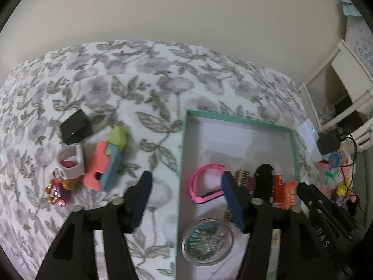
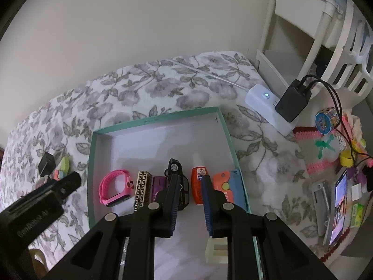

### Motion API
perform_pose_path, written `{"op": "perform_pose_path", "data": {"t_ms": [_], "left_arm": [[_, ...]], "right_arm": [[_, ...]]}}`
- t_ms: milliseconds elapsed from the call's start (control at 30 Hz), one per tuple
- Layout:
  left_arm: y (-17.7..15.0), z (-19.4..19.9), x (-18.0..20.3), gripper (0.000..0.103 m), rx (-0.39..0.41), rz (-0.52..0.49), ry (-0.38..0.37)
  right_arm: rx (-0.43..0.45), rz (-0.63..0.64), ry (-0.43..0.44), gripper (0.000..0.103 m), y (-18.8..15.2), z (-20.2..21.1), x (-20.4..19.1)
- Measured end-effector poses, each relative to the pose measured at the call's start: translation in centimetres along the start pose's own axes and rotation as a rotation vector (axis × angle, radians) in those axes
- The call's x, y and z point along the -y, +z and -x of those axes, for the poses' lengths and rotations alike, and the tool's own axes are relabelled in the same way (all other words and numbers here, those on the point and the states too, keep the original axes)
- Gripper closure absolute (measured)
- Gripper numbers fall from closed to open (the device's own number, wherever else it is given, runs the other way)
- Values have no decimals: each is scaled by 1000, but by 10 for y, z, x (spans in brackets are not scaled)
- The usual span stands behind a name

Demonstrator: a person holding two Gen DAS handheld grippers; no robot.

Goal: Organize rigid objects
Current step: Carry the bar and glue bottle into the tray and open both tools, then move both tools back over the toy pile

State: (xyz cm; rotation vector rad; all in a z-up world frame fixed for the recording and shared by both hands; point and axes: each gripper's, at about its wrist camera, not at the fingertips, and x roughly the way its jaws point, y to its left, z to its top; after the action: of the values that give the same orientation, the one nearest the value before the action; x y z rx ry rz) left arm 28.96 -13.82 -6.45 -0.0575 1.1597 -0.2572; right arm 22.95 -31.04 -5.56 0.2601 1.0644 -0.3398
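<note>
Left gripper (image 1: 186, 200): jaws wide apart, empty, straddling the box (image 1: 240, 116) left wall; loose toys (image 1: 105, 163) on the bedspread (image 1: 139, 74) ahead-left. Right gripper (image 2: 191, 198): parted, empty, over the box; car (image 2: 177, 182) just ahead between its fingers, watch (image 2: 112, 190) ahead-left.

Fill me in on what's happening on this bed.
A person with a gripper in each hand is sorting small rigid items into a teal-rimmed box. A pink watch, patterned case, black toy car and orange items already sit in a row inside. The right gripper hovers open over that row, holding nothing. The left gripper is open too, straddling the box's left wall. A black cube and other pieces wait outside.
</note>
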Motion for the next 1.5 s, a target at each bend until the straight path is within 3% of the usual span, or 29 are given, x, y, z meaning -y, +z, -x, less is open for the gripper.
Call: {"op": "perform_pose_path", "data": {"t_ms": [67, 133, 167, 300, 400, 467, 567, 867, 933, 1500], "left_arm": [[1, 3, -5, 27, 9, 6, 8], [1, 4, -7, 25, 14, 11, 16], [1, 5, -8, 24, 17, 11, 22], [2, 3, -10, 22, 18, 9, 40], [1, 2, -12, 22, 20, 12, 53], [2, 2, -14, 21, 23, 16, 59], [2, 3, -17, 4, 37, 22, 75], [4, 5, -24, 3, 61, 37, 107], [4, 5, -27, 2, 65, 44, 103], [10, 29, -60, 2, 148, 105, 94]], "right_arm": [[-3, 2, -10, 78, 0, -1, 0], [-5, -2, -15, 60, -1, -2, 0], [-5, -4, -16, 56, -1, -2, 0], [-8, 1, -16, 52, -1, -4, 0], [-3, 3, -21, 38, -1, -4, -1], [0, 6, -22, 34, -1, -4, -2], [3, 6, -21, 29, -1, -4, -2], [10, 10, -14, 14, -1, -4, -4], [13, 14, -19, 1, -1, -4, -5], [40, 52, -3, 0, 0, 1, -20]]}}
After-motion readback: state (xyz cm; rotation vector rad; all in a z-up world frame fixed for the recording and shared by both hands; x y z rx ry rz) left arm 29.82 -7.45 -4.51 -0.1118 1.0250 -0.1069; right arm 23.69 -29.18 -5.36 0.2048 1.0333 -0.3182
